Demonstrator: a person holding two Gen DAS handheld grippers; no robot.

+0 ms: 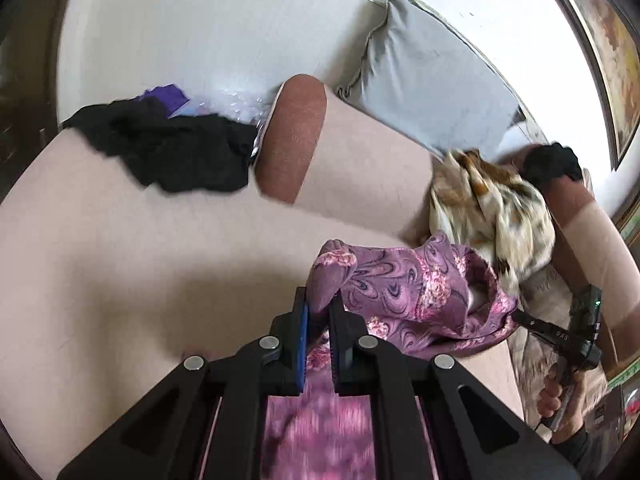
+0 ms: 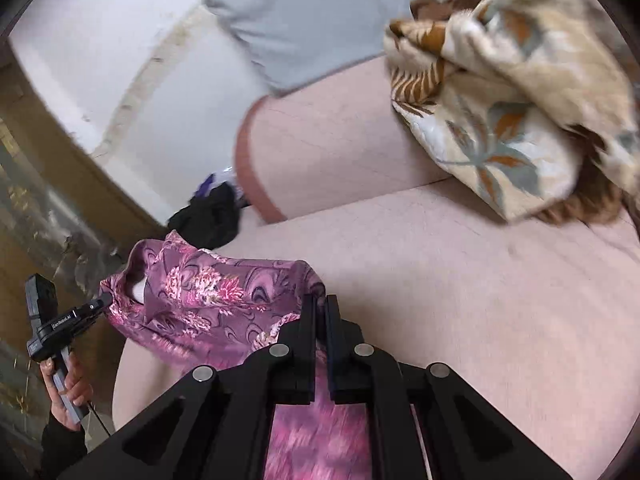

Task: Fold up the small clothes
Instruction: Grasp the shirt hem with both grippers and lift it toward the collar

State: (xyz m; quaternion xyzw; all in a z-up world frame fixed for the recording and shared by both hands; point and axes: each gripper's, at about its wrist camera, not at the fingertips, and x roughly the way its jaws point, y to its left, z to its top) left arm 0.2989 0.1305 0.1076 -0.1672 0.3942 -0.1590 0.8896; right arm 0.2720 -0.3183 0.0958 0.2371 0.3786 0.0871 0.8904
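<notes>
Both grippers hold one purple flowered garment (image 1: 416,296) stretched between them above a pale pink sofa seat (image 1: 140,248). At the near centre of the left wrist view, the left gripper (image 1: 318,312) has its jaws pinching a bunched corner of the cloth, which sticks up between them. At the near centre of the right wrist view, the right gripper (image 2: 320,312) has its jaws pressed together on the opposite edge of the same garment (image 2: 208,300), and blurred purple fabric hangs down beneath each tool. The collar opening of the garment sits midway between the two grippers.

Farther off on the sofa, a crumpled black garment (image 1: 168,156) lies to the far left, just beside a brown-edged cushion (image 1: 292,140). A grey pillow (image 1: 424,88) leans against the white wall behind. A cream and brown leaf-patterned cloth (image 2: 512,92) is heaped at the far right of the seat.
</notes>
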